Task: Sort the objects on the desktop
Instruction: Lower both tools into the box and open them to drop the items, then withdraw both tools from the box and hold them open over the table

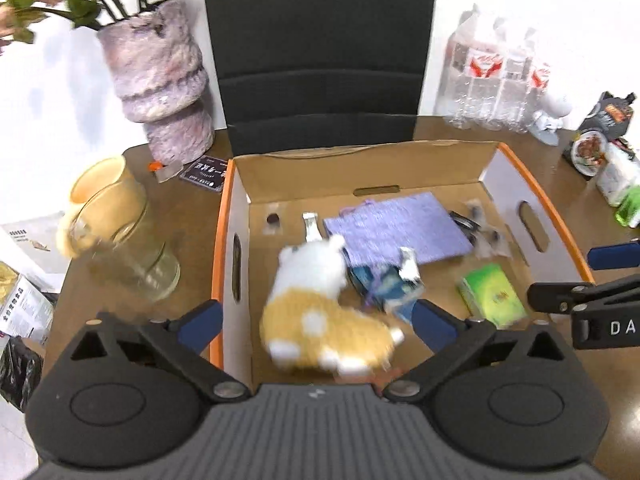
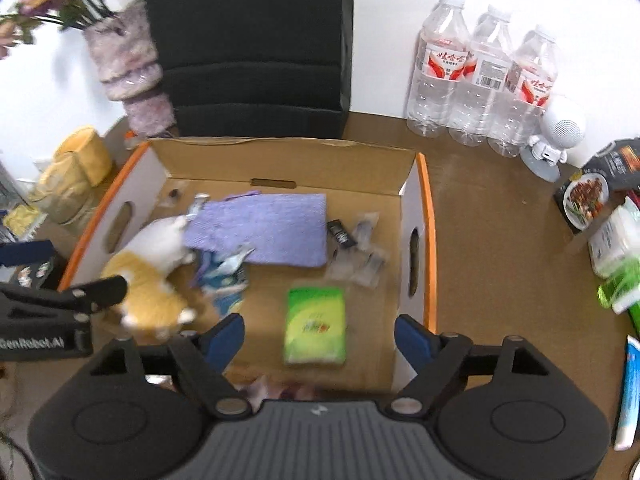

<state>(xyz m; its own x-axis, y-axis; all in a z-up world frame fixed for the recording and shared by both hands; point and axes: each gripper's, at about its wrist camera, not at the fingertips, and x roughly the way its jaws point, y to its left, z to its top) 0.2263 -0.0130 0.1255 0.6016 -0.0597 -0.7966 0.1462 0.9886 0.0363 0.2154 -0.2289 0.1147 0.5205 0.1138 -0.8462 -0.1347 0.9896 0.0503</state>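
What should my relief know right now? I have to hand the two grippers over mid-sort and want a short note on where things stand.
Left gripper: jaws open, empty, over the near left part of the cardboard box, above the plush toy.
Right gripper: jaws open, empty, over the near right part, above the green tissue pack.
Already in the box: plush toy, purple cloth, blue packet, green tissue pack, small clear sachets.
Still out on the table: snack packs and a green item to the right; a glass and a yellow cup to the left. Whether the water bottles belong in the sort is unclear.
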